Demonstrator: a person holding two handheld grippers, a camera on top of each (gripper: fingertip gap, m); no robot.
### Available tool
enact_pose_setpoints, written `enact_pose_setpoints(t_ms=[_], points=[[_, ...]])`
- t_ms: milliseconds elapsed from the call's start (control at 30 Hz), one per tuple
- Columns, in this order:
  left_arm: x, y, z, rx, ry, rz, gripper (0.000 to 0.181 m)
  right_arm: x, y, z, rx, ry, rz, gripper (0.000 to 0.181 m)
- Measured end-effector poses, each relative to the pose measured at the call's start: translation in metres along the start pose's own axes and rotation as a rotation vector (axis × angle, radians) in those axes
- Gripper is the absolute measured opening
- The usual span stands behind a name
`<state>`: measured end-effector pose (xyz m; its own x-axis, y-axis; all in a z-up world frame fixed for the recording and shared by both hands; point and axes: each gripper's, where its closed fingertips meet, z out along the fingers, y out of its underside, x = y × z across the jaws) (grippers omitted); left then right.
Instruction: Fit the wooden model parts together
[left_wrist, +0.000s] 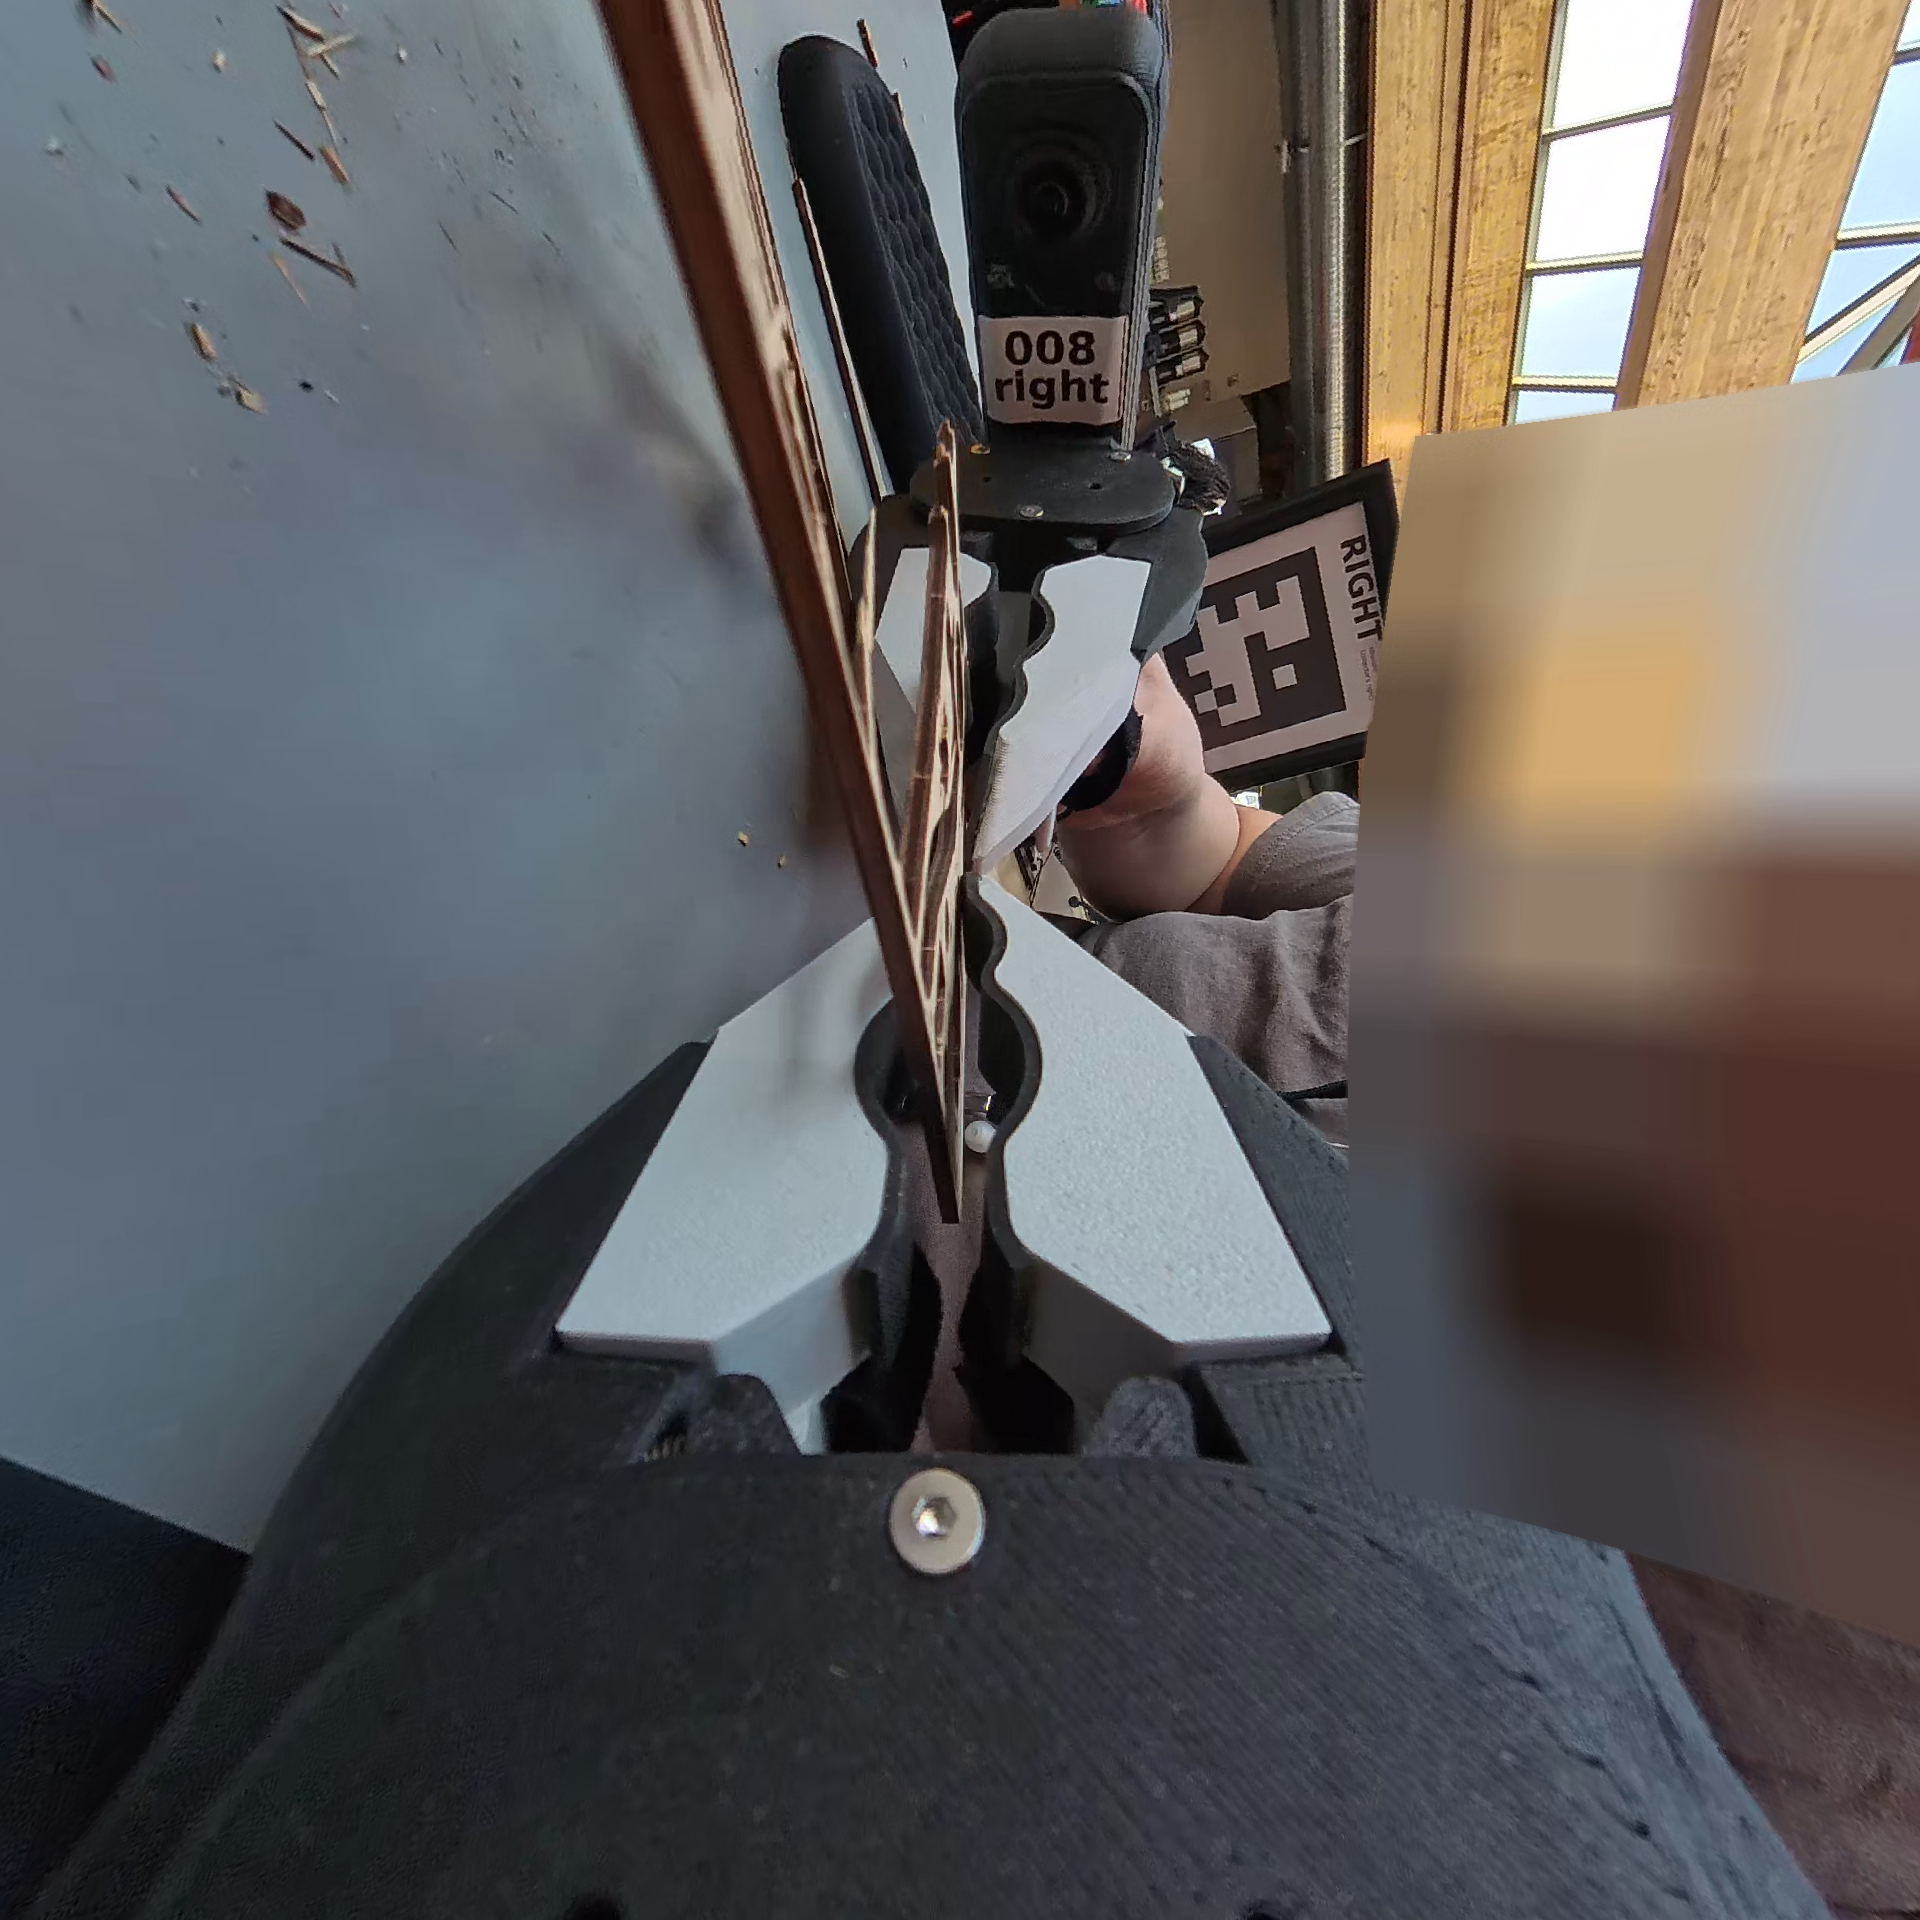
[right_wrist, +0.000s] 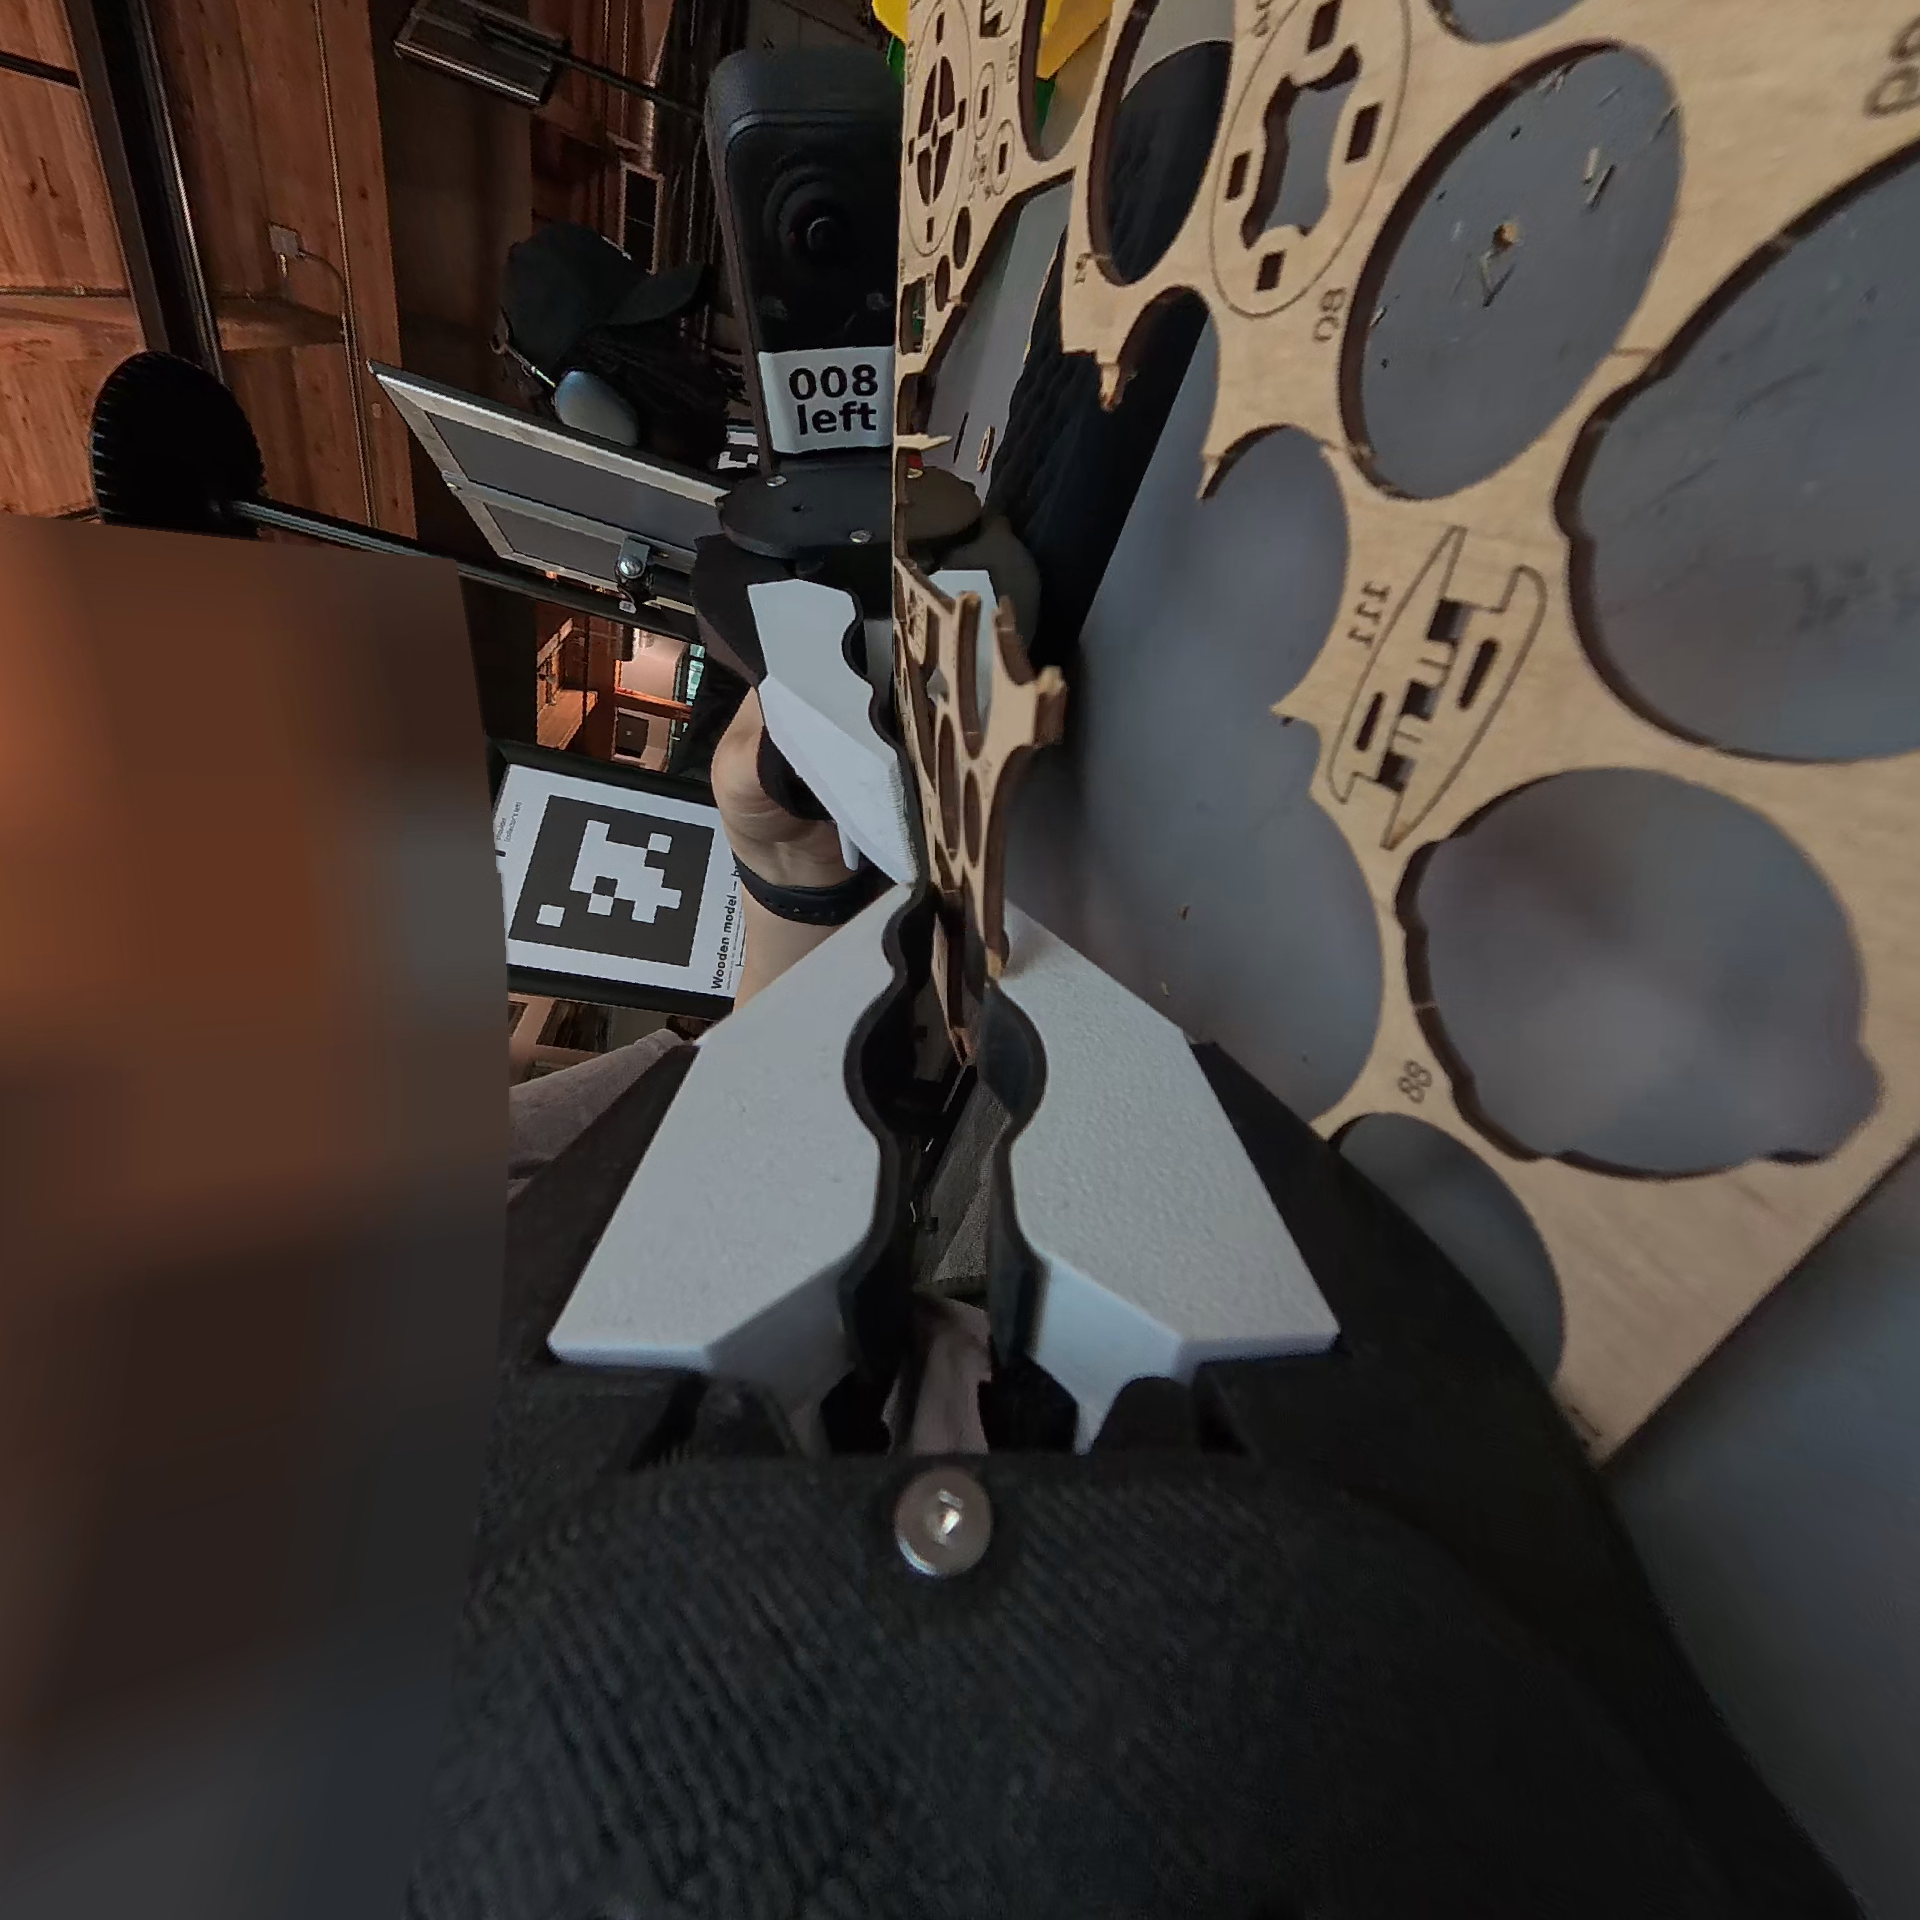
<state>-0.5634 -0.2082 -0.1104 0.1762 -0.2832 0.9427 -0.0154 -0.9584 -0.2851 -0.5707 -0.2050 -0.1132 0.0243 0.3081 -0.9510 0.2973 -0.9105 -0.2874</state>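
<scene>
Fingers of left gripper (left_wrist: 961, 935) pinch a thin wooden model part (left_wrist: 930, 831) edge-on, nearly closed w/ only the part's thickness between them. Opposite, right gripper (right_wrist: 951, 956) fingers clamp the same part from the other end, tips almost meeting the left's. Part is held upright just beside the grey counter (left_wrist: 364, 675). Cut-out plywood sheet (right_wrist: 1455, 675) lies on counter, near the part.

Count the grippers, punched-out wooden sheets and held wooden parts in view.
Grippers: 2, the left gripper and the right gripper
Punched-out wooden sheet: 1
Held wooden part: 1 clear; seen edge-on, a second cannot be ruled out
Total: 4
</scene>
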Motion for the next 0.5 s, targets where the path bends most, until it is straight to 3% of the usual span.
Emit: enact_pose_setpoints(t_ms=[500], points=[[-0.0055,0.0022,0.0013,0.011,-0.019,0.039,0.000,0.0065,0.0032,0.0004,-0.049,0.036,-0.013,0.004]])
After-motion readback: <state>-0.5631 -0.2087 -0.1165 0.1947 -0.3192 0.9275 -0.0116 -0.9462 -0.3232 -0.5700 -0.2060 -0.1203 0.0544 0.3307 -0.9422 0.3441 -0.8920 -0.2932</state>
